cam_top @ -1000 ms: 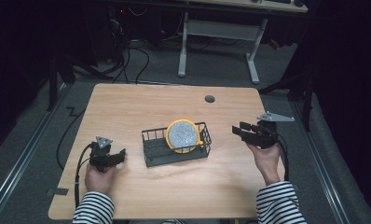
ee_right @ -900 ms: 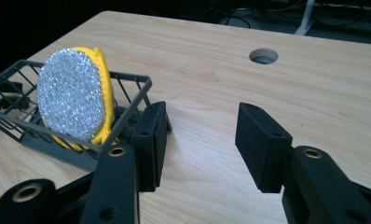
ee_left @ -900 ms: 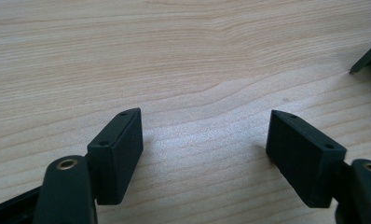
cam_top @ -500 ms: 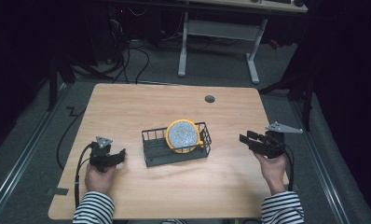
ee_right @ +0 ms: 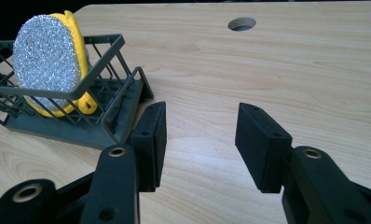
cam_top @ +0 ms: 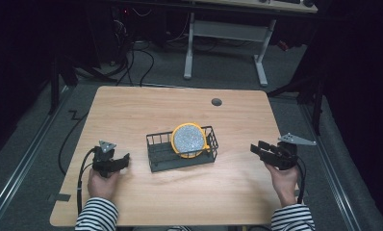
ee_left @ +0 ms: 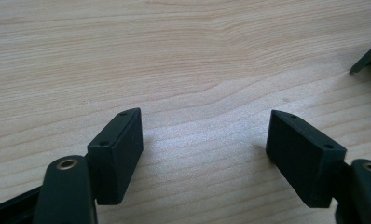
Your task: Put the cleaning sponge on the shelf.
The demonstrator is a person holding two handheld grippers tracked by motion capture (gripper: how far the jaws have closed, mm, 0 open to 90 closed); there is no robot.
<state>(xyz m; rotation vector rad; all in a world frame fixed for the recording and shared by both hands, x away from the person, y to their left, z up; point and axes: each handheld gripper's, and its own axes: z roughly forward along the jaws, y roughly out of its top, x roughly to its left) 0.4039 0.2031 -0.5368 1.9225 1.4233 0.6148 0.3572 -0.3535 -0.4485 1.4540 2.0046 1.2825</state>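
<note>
A round yellow sponge with a silver scouring face (cam_top: 189, 139) (ee_right: 48, 58) stands on edge in the right end of a dark wire basket (cam_top: 159, 150) (ee_right: 110, 114) at the middle of the wooden table (cam_top: 146, 110). My left gripper (cam_top: 124, 161) (ee_left: 204, 140) rests low on the table left of the basket, open, with bare wood between its jaws. My right gripper (cam_top: 257, 150) (ee_right: 201, 130) hovers near the table's right edge, pointing toward the basket, open and empty.
A round cable hole (cam_top: 216, 102) (ee_right: 242, 23) sits at the table's far side. A corner of the basket (ee_left: 367, 56) shows at the right edge of the left gripper view. Cables trail from both grippers. A white desk frame (cam_top: 225, 43) stands beyond the table.
My right gripper has drawn back from the basket toward the table's right edge and lowered a little. The left gripper, basket and sponge have stayed put.
</note>
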